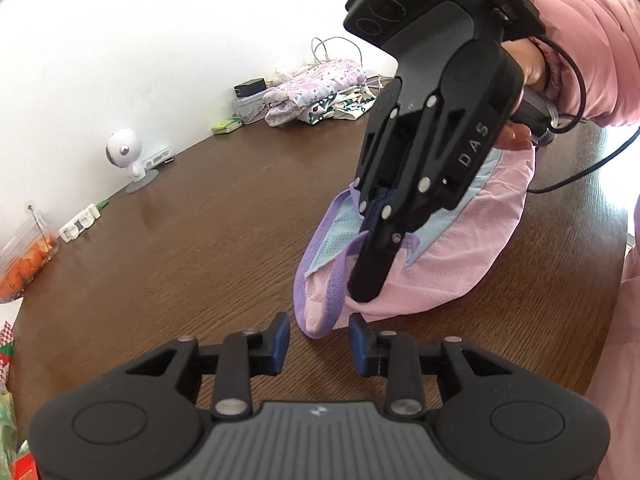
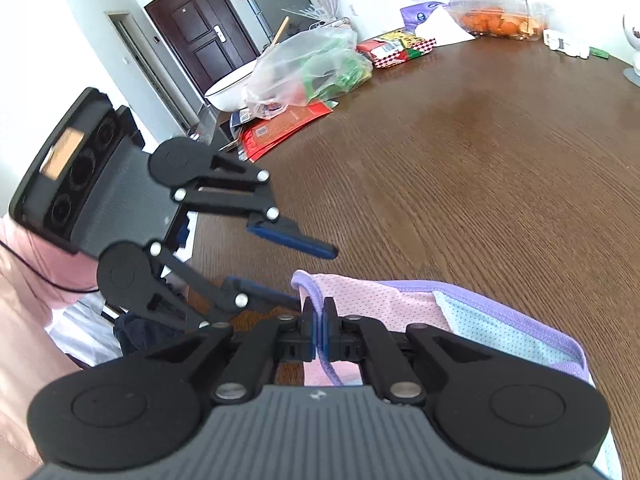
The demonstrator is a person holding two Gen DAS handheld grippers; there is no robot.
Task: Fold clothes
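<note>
Now: pink mesh garment (image 1: 452,256) with purple trim lies on the brown wooden worktop (image 1: 200,240), near its front edge. Right gripper (image 2: 319,332) has its fingers pinched tight on the purple hem. Left gripper (image 1: 318,340) sits just beside the garment's near edge, fingers partly apart, nothing between them, clear of the cloth. Folded floral clothes (image 1: 316,92) are stacked well apart by the wall.

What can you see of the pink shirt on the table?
The shirt is pink mesh-like fabric with purple trim and a light blue panel. It lies bunched on the brown table. The right gripper pinches its purple edge. The left gripper stands open beside that edge, not touching.
</note>
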